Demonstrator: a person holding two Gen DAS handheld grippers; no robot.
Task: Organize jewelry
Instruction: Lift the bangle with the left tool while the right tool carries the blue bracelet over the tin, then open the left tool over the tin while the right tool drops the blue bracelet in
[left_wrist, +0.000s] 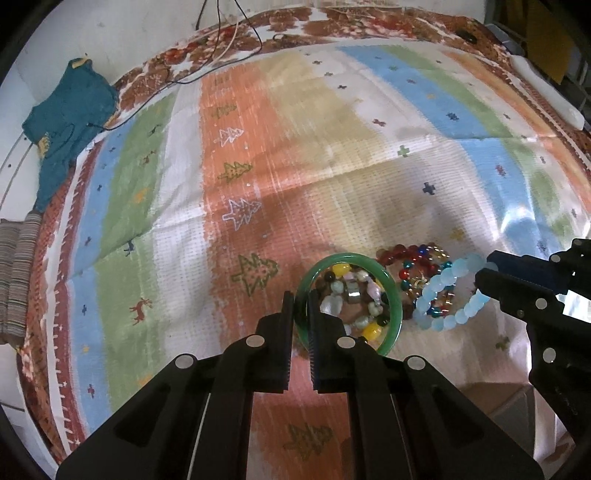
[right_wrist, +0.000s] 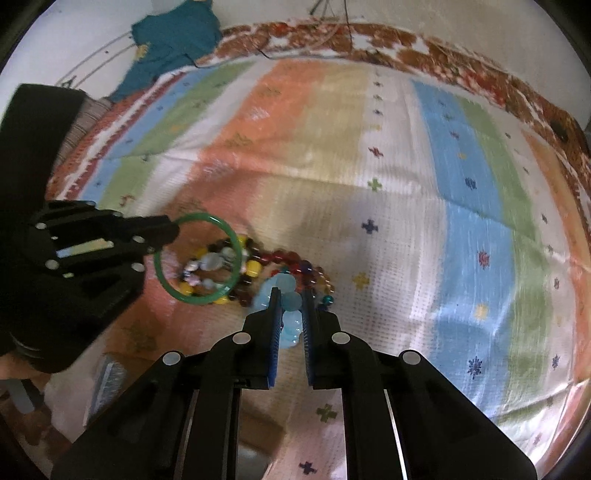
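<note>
My left gripper (left_wrist: 302, 299) is shut on the near rim of a green bangle (left_wrist: 393, 295), lifted above the cloth; the right wrist view shows that bangle (right_wrist: 232, 236) hanging from the left gripper (right_wrist: 173, 230). My right gripper (right_wrist: 292, 295) is shut on a pale blue bead bracelet (right_wrist: 288, 286), and the left wrist view shows this bracelet (left_wrist: 439, 291) dangling as a loop from the right gripper (left_wrist: 480, 282). Below them on the cloth lies a pile of mixed bead bracelets (left_wrist: 354, 291), red, yellow, white and dark ones (right_wrist: 255, 267).
A striped, patterned cloth (left_wrist: 258, 166) covers the surface. A teal garment (left_wrist: 70, 110) and thin cables (left_wrist: 221, 44) lie at the far left edge. A white object (left_wrist: 546, 92) sits at the far right edge. A striped fabric roll (left_wrist: 18, 277) rests at the left.
</note>
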